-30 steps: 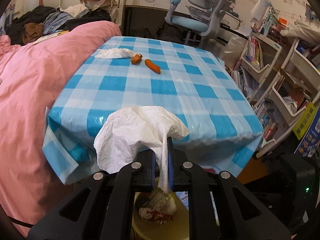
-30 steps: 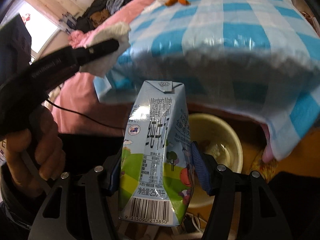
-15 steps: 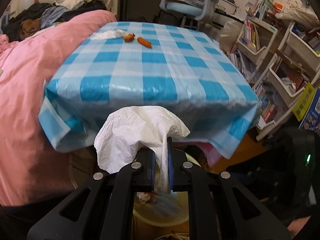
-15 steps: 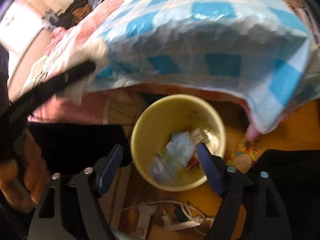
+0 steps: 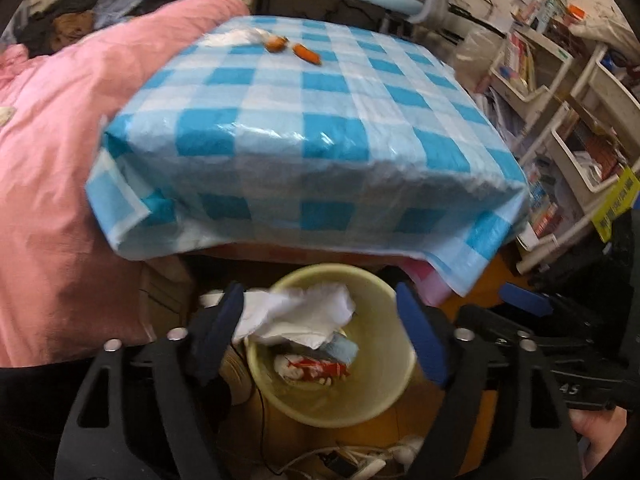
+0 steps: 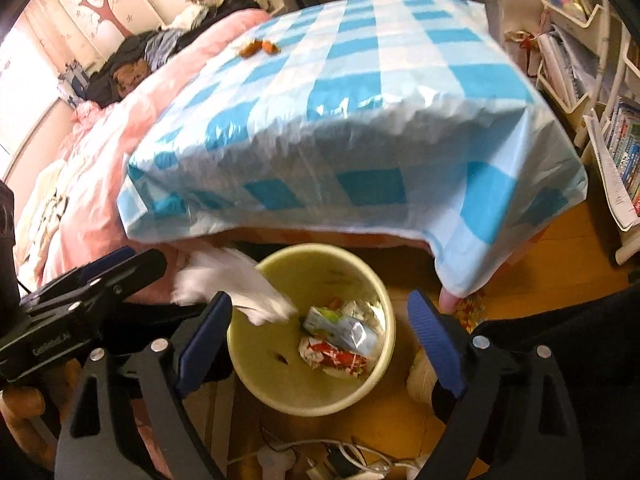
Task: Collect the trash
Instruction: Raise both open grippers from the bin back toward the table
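Observation:
A yellow bin (image 5: 400,396) stands on the floor below the table's front edge. My left gripper (image 5: 320,296) hangs over it, jaws opening. A crumpled white tissue (image 5: 296,314) is loose between the pads, over the bin's near-left rim. My right gripper (image 6: 320,300) is over the same bin (image 6: 280,392) with its jaws opening and nothing between them. The milk carton (image 6: 340,326) lies inside on a red-and-white wrapper. In the right wrist view the tissue (image 6: 232,280) is blurred beside the left gripper (image 6: 100,276). Two orange scraps (image 5: 308,53) and another tissue (image 5: 232,38) lie at the table's far end.
The blue checked tablecloth (image 5: 320,120) overhangs the bin. A pink duvet (image 5: 48,160) fills the left side. White shelves with books (image 5: 580,120) stand at the right. Cables and a power strip (image 6: 320,464) lie on the wooden floor in front of the bin.
The right gripper let the milk carton go and it dropped into the bin. The left gripper moved over the bin, then opened and released the tissue.

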### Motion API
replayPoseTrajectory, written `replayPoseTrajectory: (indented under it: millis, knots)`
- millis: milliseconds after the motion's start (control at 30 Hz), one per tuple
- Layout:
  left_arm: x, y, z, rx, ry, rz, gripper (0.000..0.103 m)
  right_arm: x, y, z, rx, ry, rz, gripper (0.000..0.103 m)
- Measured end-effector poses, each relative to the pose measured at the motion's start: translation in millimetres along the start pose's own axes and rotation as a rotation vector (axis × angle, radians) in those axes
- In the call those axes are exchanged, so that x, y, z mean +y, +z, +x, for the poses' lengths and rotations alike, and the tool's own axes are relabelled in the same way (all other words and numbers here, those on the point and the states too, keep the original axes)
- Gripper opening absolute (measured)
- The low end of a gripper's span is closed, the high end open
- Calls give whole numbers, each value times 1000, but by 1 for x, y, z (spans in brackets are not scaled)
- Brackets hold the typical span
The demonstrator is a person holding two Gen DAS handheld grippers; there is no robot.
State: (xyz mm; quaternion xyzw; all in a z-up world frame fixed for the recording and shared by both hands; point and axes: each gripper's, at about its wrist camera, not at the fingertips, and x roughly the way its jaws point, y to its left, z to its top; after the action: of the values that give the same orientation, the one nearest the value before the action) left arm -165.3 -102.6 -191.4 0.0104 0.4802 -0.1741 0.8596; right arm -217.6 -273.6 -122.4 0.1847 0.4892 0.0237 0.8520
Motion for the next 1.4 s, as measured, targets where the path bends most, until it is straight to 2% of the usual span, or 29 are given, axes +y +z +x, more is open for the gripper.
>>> replayPoseTrajectory:
  millis: [167,267,467,800,1000,1400]
  knots:
    - [4,6,-15,-97,69,-20,91,3,2,-5,-49,4,-17,88]
    - [7,10,-21,-143,98,-31,95,11,4,-8,-67,-6,-50,89]
    - [13,16,-31,-211,123,-59,95,22,5,-11,-115,-28,-118,90]
    - [20,38,-57,-385,190,-85,95,42,12,-27,-247,-42,-213,91]
    - [25,49,-63,-423,213,-103,95,47,16,-29,-272,-26,-225,91]
    - [22,65,-57,-437,226,-70,95,52,25,-29,-289,19,-216,91]
